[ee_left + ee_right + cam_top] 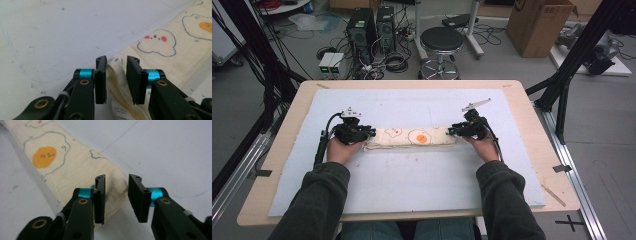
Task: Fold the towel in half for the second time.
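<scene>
Now left gripper (117,72) spread, folded cloth (412,137) end between jaws; right gripper (117,192) spread at opposite end.

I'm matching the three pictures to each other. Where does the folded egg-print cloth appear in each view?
High view: the cloth lies as a long strip at mid-table on the white mat, between the two hand-held grippers.
Left gripper view: it runs from the top right corner down to the bottom centre, one end between the open jaws.
Right gripper view: it runs from top left to the jaws.
Shared landmark: the orange yolk.
</scene>
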{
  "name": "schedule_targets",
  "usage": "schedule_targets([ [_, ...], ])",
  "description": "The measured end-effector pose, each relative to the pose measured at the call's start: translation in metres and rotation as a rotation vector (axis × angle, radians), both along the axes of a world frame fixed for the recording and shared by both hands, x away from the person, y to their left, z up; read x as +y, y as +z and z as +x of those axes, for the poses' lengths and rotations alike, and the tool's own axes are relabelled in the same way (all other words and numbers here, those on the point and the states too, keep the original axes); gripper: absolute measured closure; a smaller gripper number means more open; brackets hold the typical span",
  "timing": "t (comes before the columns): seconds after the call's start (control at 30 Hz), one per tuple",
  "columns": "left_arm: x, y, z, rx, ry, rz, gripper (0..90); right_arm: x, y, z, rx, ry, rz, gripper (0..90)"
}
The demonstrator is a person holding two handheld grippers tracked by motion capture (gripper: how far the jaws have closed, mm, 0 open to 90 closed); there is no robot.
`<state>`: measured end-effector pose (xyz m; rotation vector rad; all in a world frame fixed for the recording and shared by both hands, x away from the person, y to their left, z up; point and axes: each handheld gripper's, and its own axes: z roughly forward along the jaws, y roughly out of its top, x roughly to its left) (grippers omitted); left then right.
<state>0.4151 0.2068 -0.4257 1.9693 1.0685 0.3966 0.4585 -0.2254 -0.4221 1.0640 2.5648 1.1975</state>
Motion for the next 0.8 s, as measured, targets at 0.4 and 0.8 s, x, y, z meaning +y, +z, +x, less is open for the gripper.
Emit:
schedule_targets([
  [0.4, 0.003, 0.016, -0.01, -0.017, -0.032, -0.049, 55.5, -0.011, 0.019, -0.013, -0.045, -0.033, 0.08, 45.4],
  [0.8, 0.007, 0.025, -0.018, -0.023, -0.04, -0.082, 40.1, -0.008, 0.026, -0.019, -0.047, -0.044, 0.099, 27.7],
])
